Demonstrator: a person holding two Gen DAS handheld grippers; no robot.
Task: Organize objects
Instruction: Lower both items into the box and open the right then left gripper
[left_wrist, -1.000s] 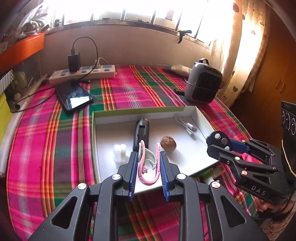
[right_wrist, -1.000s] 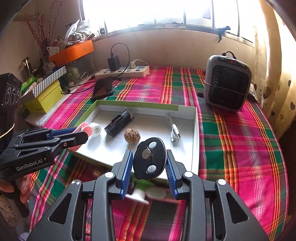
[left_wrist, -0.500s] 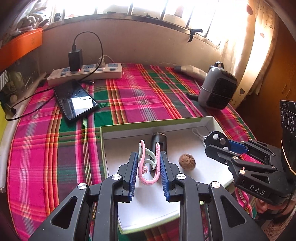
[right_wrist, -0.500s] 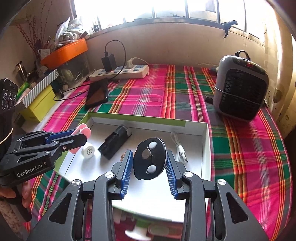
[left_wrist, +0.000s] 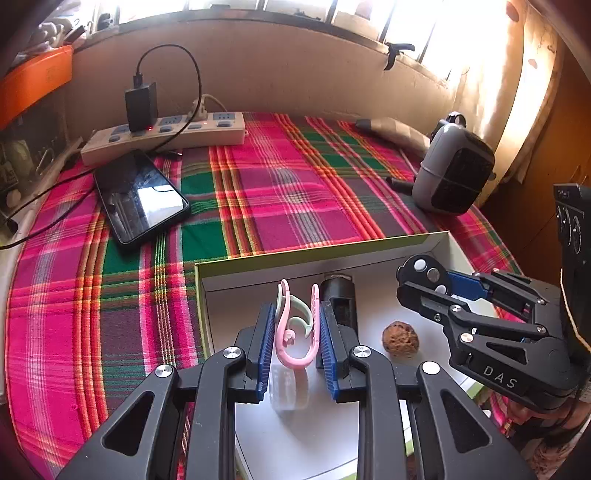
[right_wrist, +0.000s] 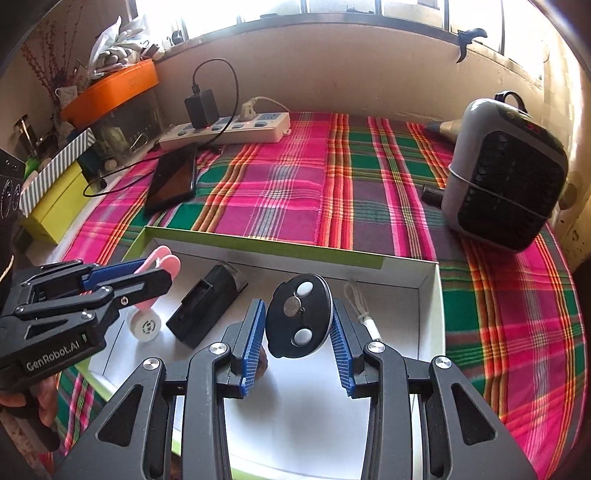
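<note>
Both claws have come forward over the white box (right_wrist: 430, 295) since a second ago — the left claw (left_wrist: 294, 328) clamps one pink clip (left_wrist: 295, 332), upright, and the right claw (right_wrist: 297, 325) pinches one black disc (right_wrist: 298, 320); the box floor lies straight below both – inside lie one walnut (left_wrist: 400, 339), one black case (right_wrist: 207, 306), one white roller (right_wrist: 146, 326), one cable (right_wrist: 364, 314)
</note>
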